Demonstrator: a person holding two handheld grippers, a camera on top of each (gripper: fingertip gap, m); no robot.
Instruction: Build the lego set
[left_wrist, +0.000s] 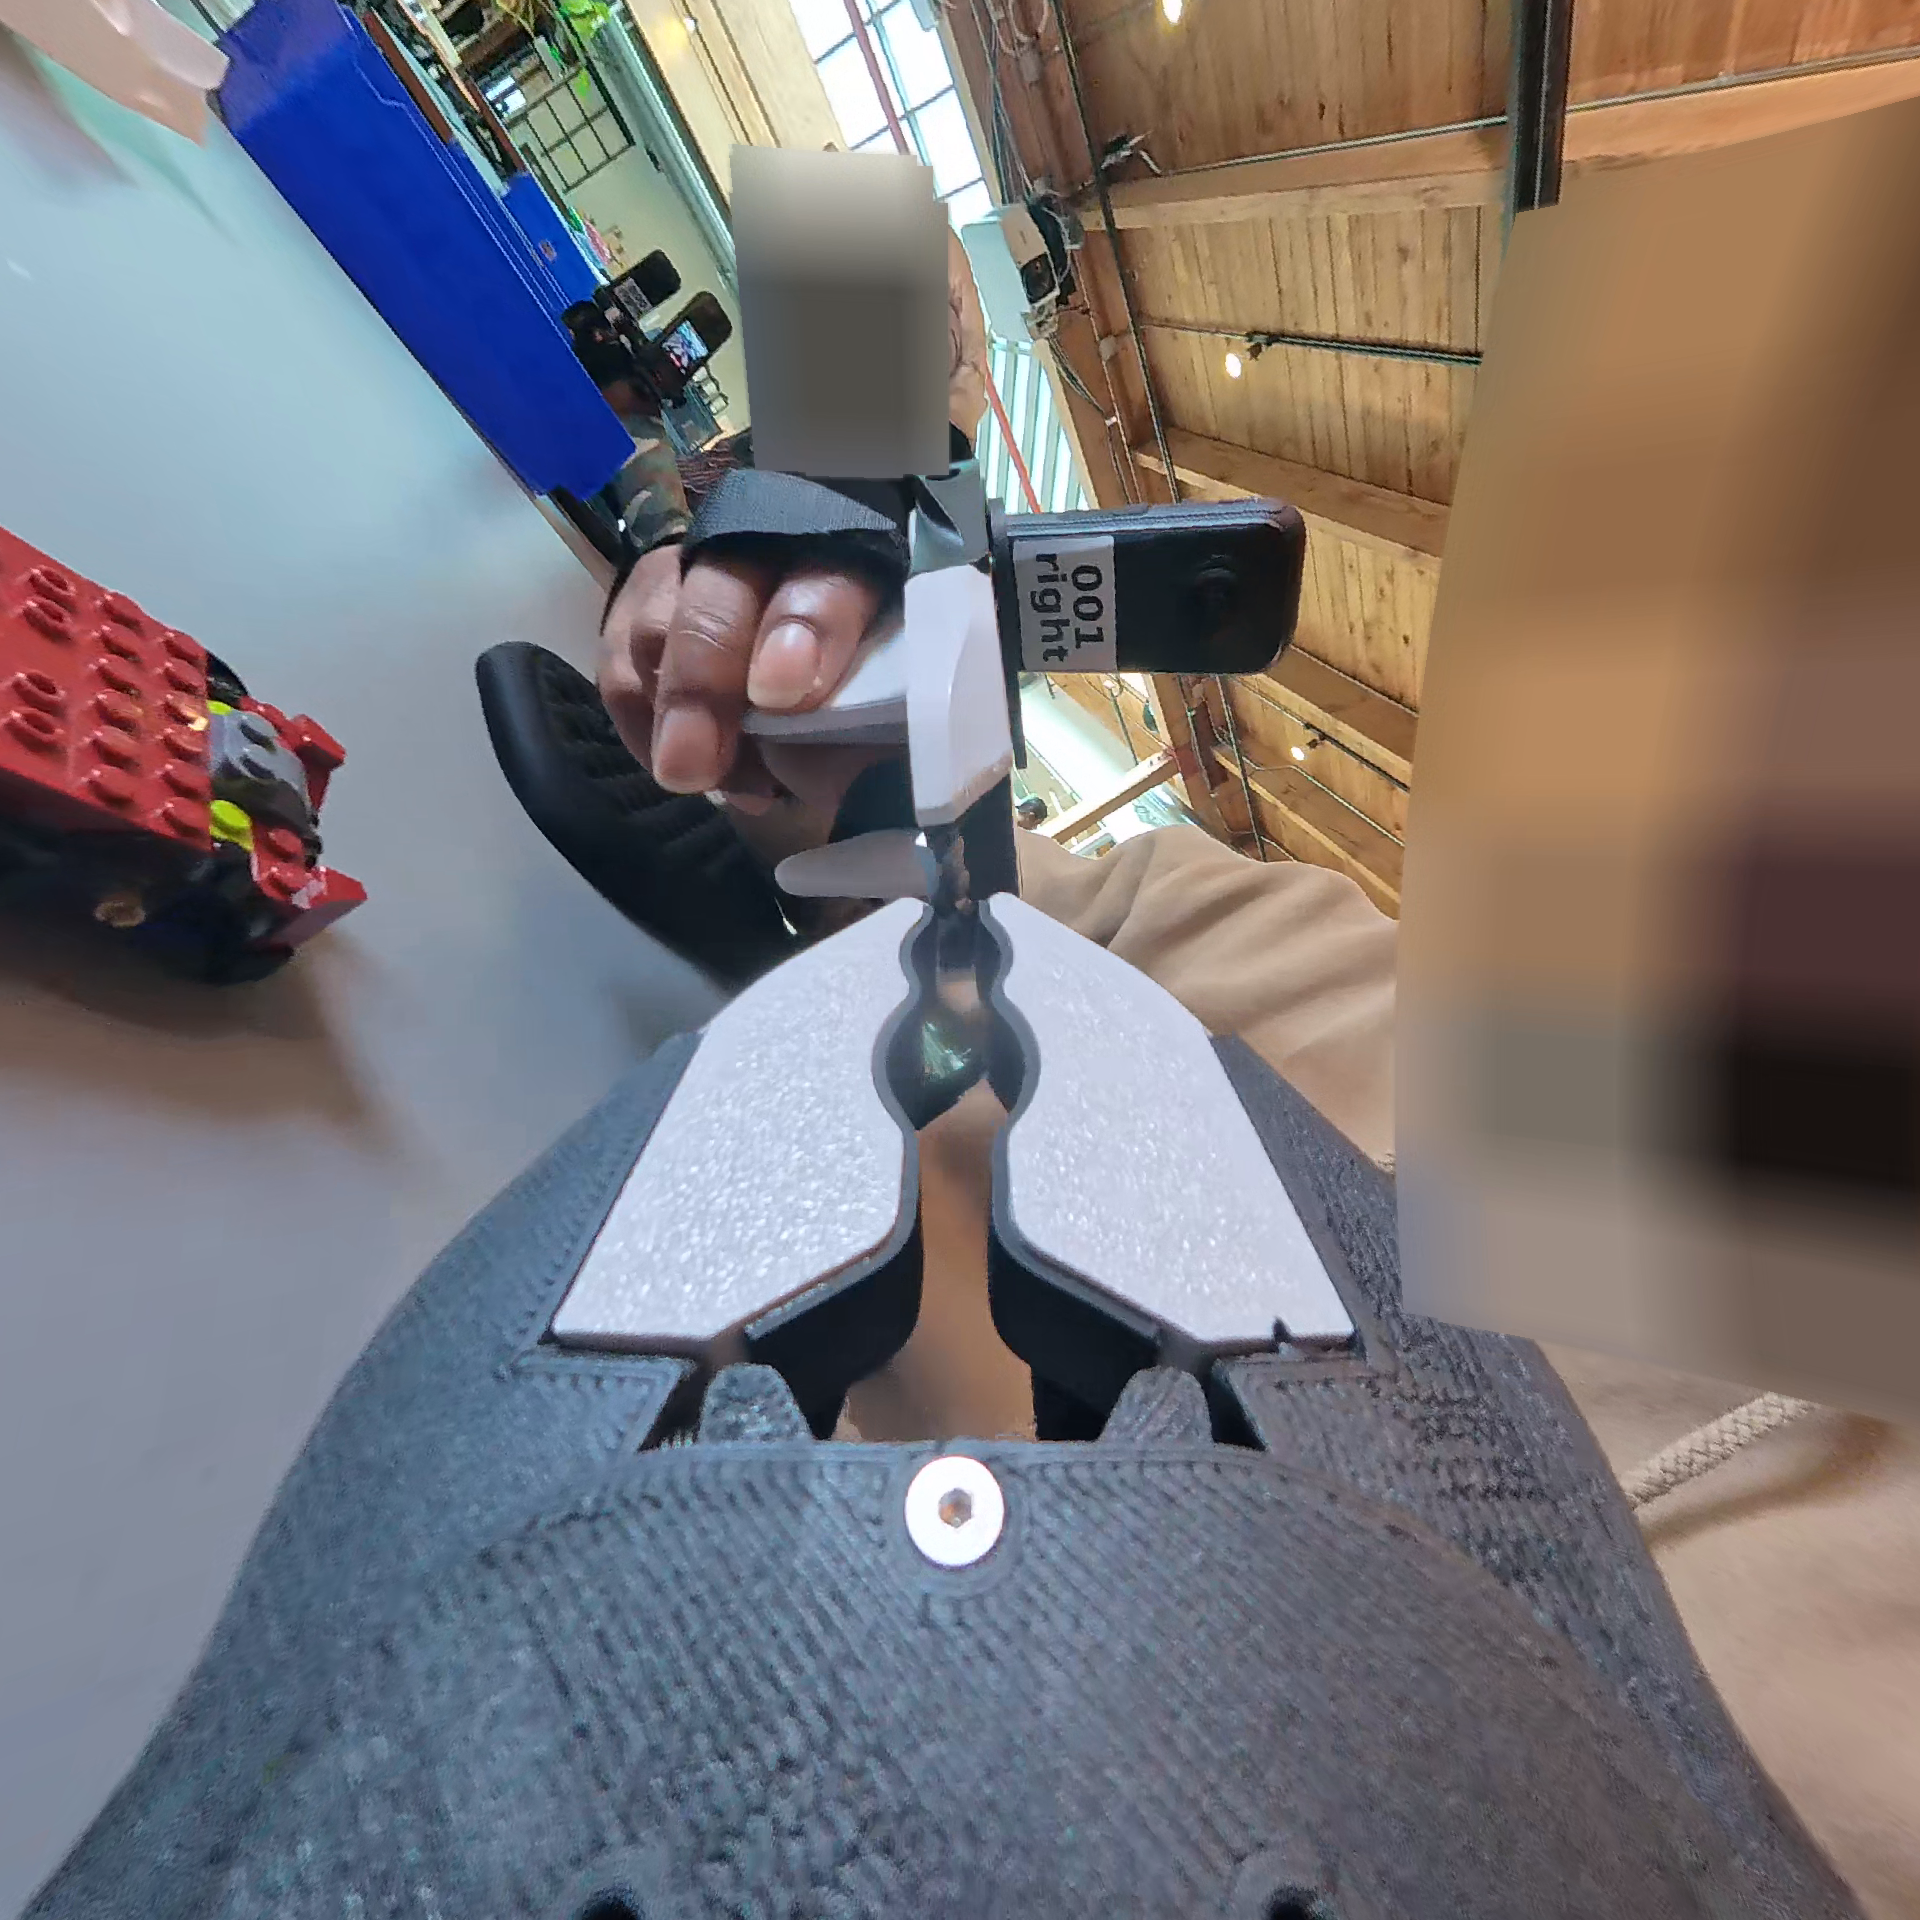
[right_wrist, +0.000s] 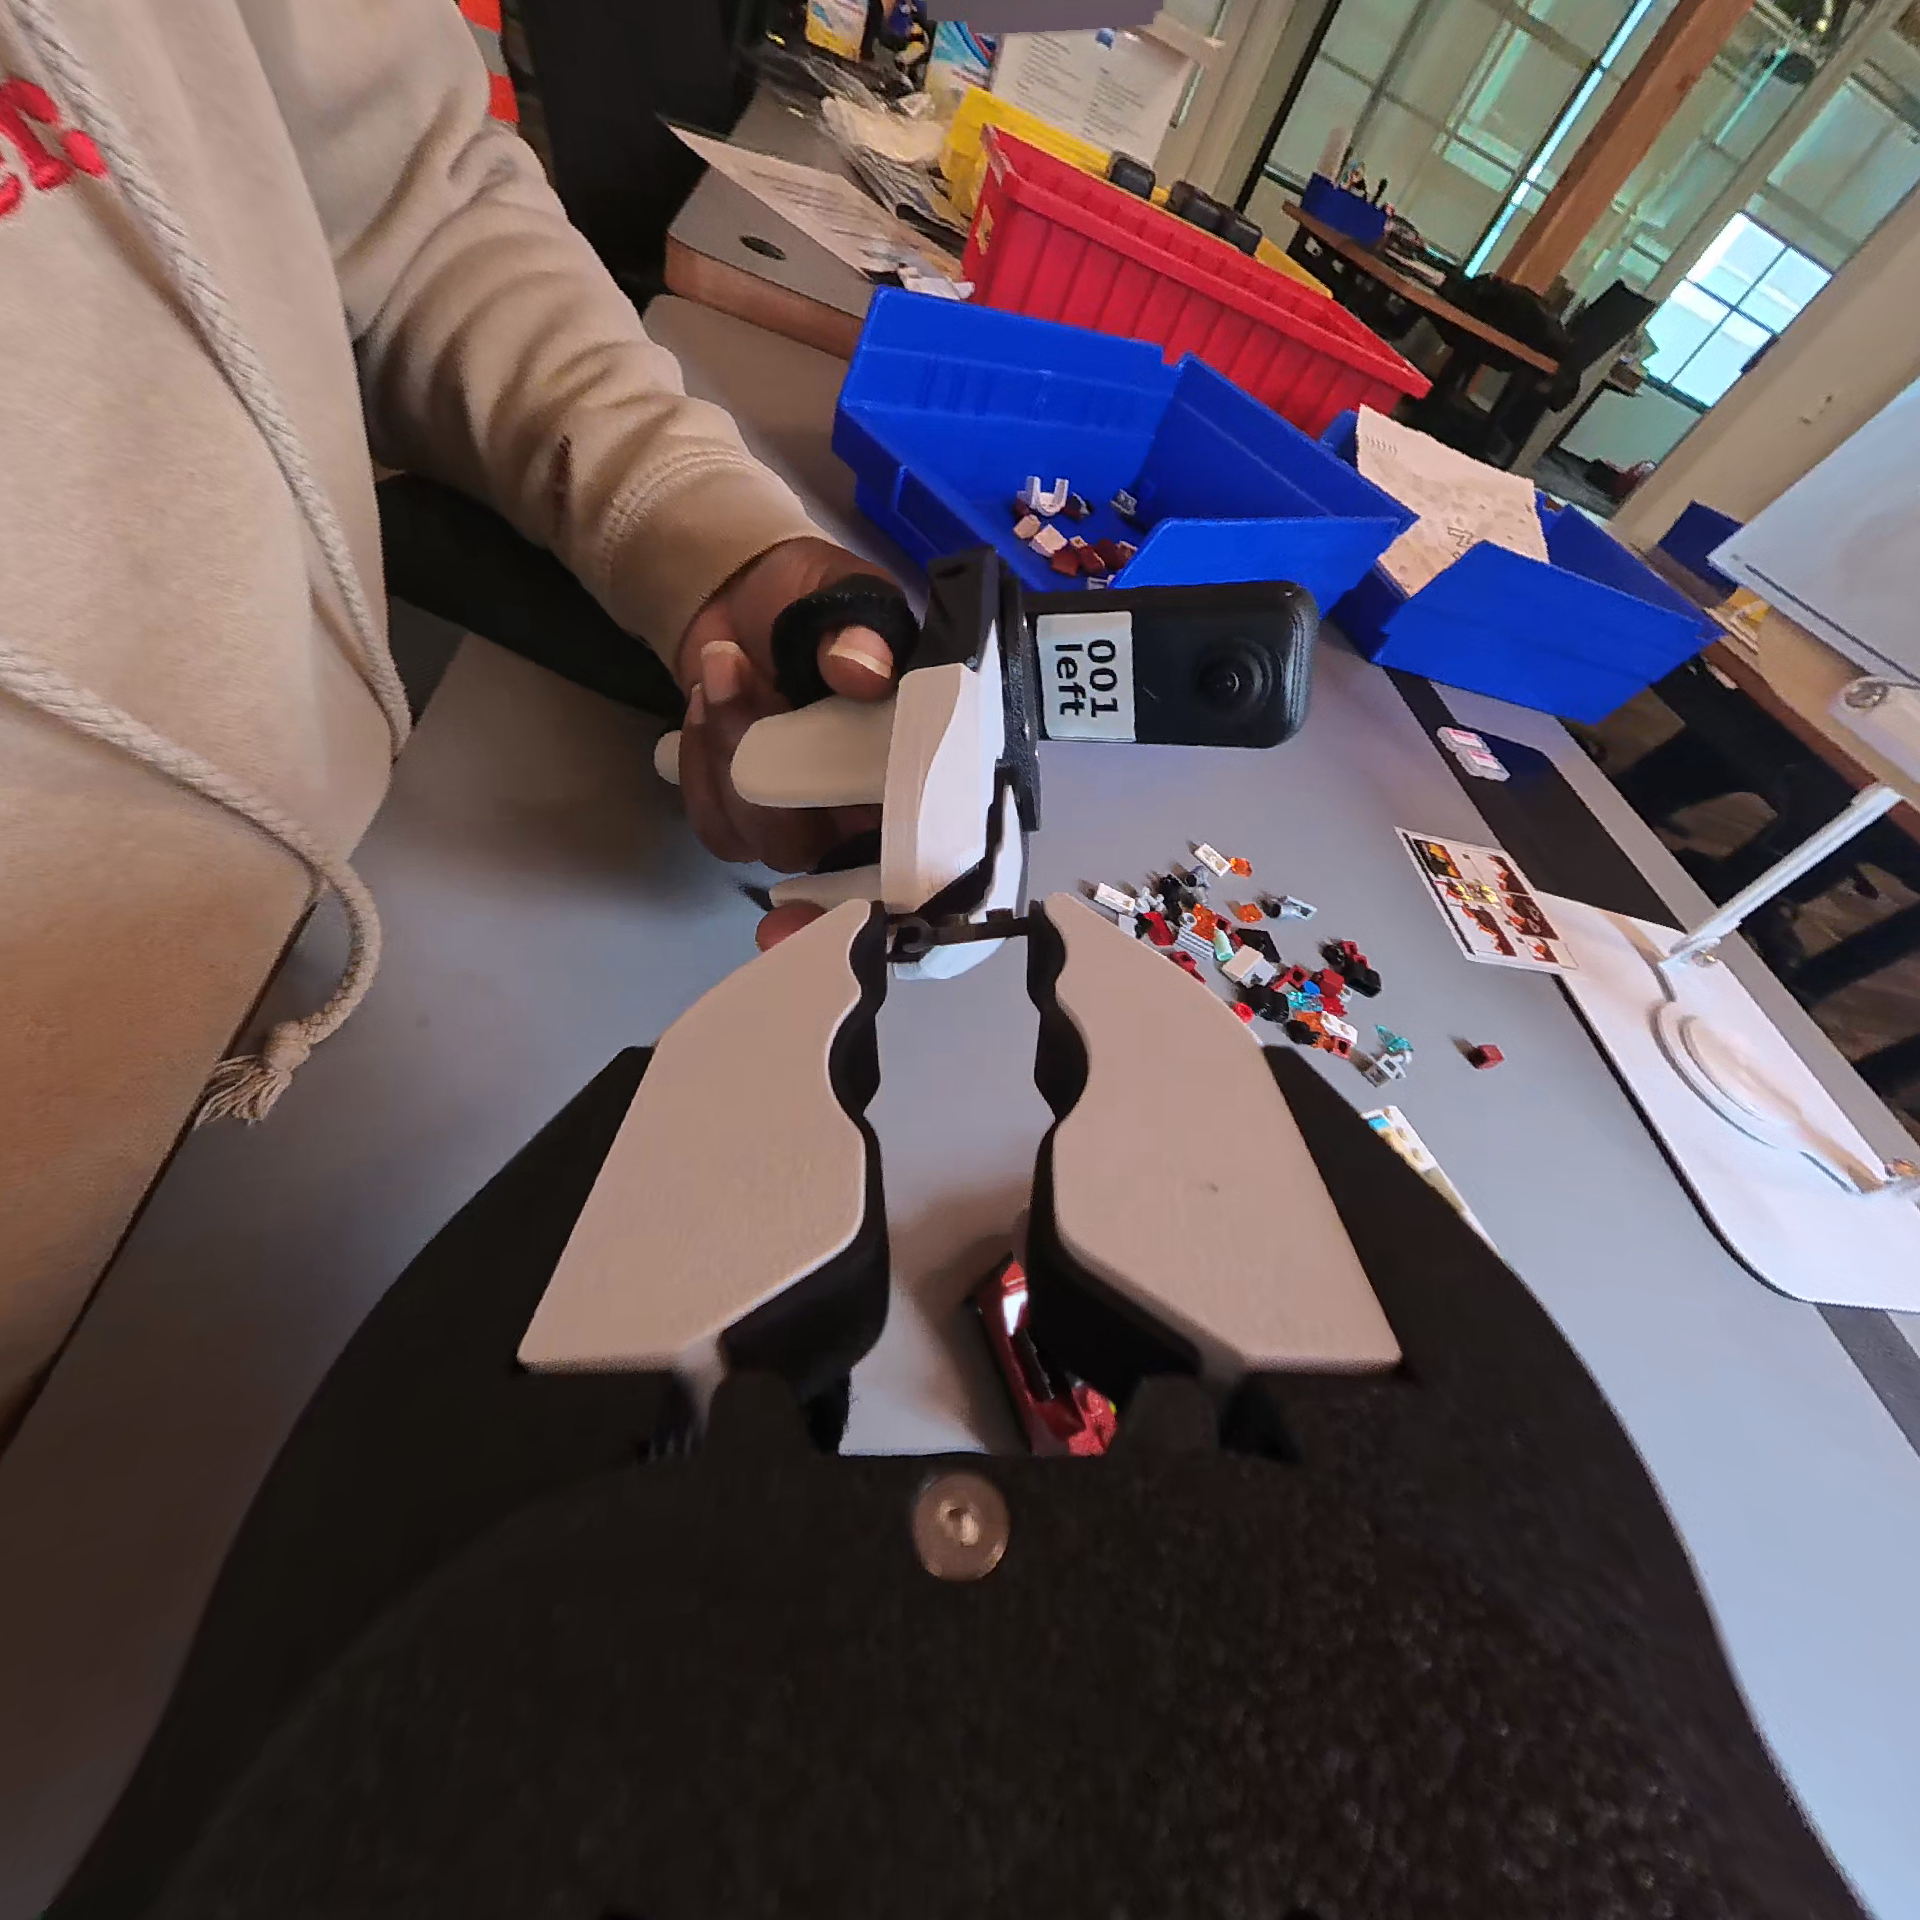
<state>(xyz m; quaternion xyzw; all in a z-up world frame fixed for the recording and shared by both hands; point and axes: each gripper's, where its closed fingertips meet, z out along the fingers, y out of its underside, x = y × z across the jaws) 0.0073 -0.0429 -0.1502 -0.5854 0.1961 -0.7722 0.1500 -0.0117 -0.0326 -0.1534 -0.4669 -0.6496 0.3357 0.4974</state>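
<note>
Black slim part (right_wrist: 971, 923) clamped between both hand-held grippers' near-meeting tips, apparently.

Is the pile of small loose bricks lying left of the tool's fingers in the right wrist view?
No, the pile of small loose bricks lies on the grey table to the right of the fingers.

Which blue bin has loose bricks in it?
The leftmost blue bin, in front of the red bin: small red and white bricks lie inside. The next blue bin holds a paper sheet.
</note>
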